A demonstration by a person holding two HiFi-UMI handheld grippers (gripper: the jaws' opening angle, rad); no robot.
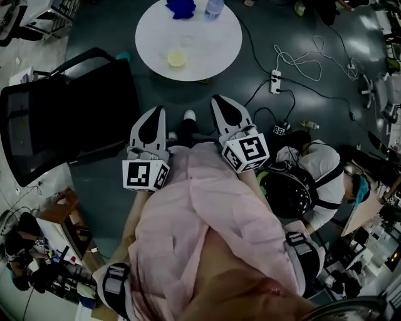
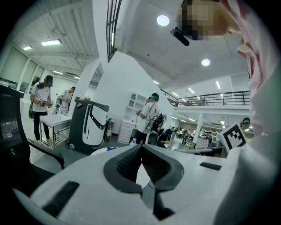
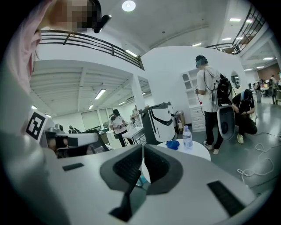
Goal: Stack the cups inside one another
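Observation:
A round white table (image 1: 213,37) stands ahead of me on the dark floor. Near its front edge sits a pale yellow cup (image 1: 177,58), with a faint clear cup (image 1: 187,42) just behind it. A blue object (image 1: 180,7) and a water bottle (image 1: 214,6) are at its far side. My left gripper (image 1: 154,115) and right gripper (image 1: 221,102) are held side by side close to my body, short of the table. Both are shut with nothing between the jaws. The right gripper view shows the right gripper (image 3: 143,147), the bottle (image 3: 187,137) and the blue object (image 3: 172,144). The left gripper (image 2: 141,147) hides most of the table in its own view.
A black office chair (image 1: 62,119) stands close at my left. A power strip (image 1: 274,80) with cables lies on the floor to the right of the table. A person crouches at my right (image 1: 307,182). A white machine (image 2: 90,127) and standing people are beyond the table.

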